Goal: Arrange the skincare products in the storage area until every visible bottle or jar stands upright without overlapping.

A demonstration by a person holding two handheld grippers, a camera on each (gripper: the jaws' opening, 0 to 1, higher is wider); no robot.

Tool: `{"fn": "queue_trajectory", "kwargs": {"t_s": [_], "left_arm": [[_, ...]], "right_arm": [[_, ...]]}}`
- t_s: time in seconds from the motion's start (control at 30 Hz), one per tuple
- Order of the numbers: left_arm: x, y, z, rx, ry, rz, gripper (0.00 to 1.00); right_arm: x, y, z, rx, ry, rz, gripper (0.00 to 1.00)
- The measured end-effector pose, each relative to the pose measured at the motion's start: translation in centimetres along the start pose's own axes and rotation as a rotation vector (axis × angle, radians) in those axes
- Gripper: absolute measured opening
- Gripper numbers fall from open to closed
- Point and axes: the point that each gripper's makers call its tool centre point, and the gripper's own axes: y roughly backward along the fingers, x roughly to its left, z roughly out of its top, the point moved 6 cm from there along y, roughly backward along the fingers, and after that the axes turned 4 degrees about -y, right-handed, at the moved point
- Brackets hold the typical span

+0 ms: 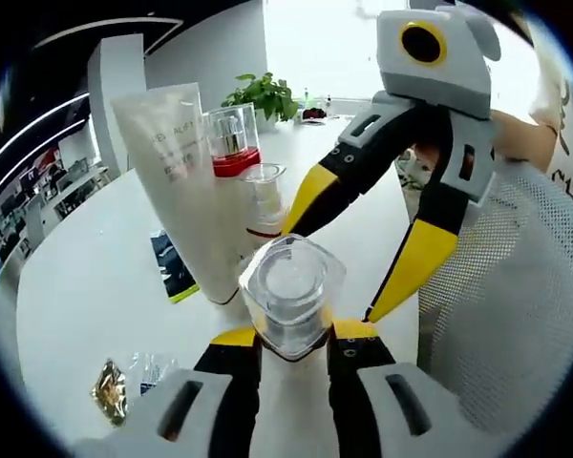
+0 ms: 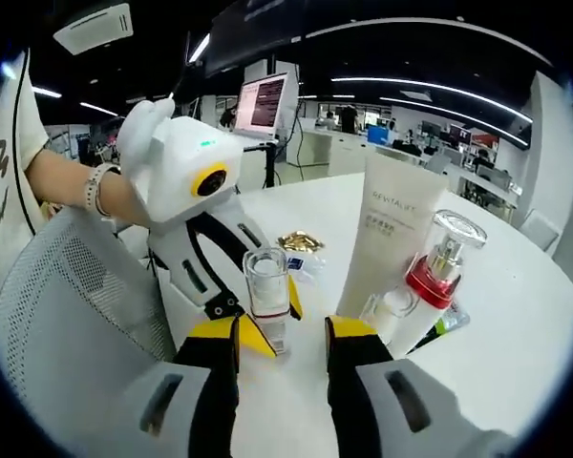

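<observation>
A: Item one, left gripper (image 1: 293,336). State?

B: Jaws closed on a clear bottle (image 1: 291,291) with a thick transparent cap, held upright between the yellow-tipped pads. In the right gripper view the same clear bottle (image 2: 267,296) sits in that gripper's grasp, just above the white table (image 2: 516,324).

A: Item two, right gripper (image 2: 283,336).

B: Jaws apart, nothing between them. In the left gripper view it enters from the upper right, its yellow tips spread wide (image 1: 363,243); one tip lies near the small pump bottle, contact cannot be told.

A: Items beyond the grippers?

B: White tube (image 1: 183,181), standing on its cap end, printed lettering on the front. Just beside it, a pump bottle with a red collar (image 1: 233,143) and clear cap, upright. In front of that, a smaller clear-capped bottle (image 1: 264,196), also upright. All three are clustered closely; whether they touch cannot be told.

A: Loose stock on the table?

B: A gold-foil packet (image 1: 108,389) near the left gripper, and a dark flat sachet (image 1: 172,267) behind the tube's base.

A: Surroundings?

B: A grey mesh chair back (image 1: 525,315) at the table edge, a potted plant (image 1: 265,95) at the far side, a laptop (image 2: 265,103) on a stand.
</observation>
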Motion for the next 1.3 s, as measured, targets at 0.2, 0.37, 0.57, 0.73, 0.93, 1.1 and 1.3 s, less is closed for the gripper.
{"fn": "queue_trajectory", "kwargs": {"t_s": [0.2,0.37,0.57,0.73,0.93,1.1,1.3], "left_arm": [[-0.3,-0.1,0.0,0.005,-0.015,-0.012,0.26],[-0.1,0.0,-0.1,0.009,-0.019,-0.016,0.28],[0.1,0.1,-1.5,0.102,0.001,-0.012,0.27],[0.1,0.3,-2.0,0.138,0.020,-0.007,0.24],[0.0,0.1,-2.1,0.158,0.052,-0.010,0.20],[0.0,-0.3,-1.9,0.166,0.061,-0.020,0.16],[-0.2,-0.7,-1.8,0.197,0.037,-0.024,0.14]], "right_arm": [[0.4,-0.3,-0.4,0.037,0.030,0.014,0.38],[0.3,-0.2,-0.7,0.054,0.030,0.015,0.38],[0.2,-0.2,-1.4,0.102,0.041,0.011,0.38],[-0.2,-0.2,-2.0,0.141,0.033,-0.013,0.37],[-1.0,0.0,-2.7,0.203,0.031,-0.057,0.36],[-1.6,0.3,-3.2,0.234,0.001,-0.093,0.35],[-2.8,0.7,-3.5,0.260,-0.029,-0.118,0.34]]}}
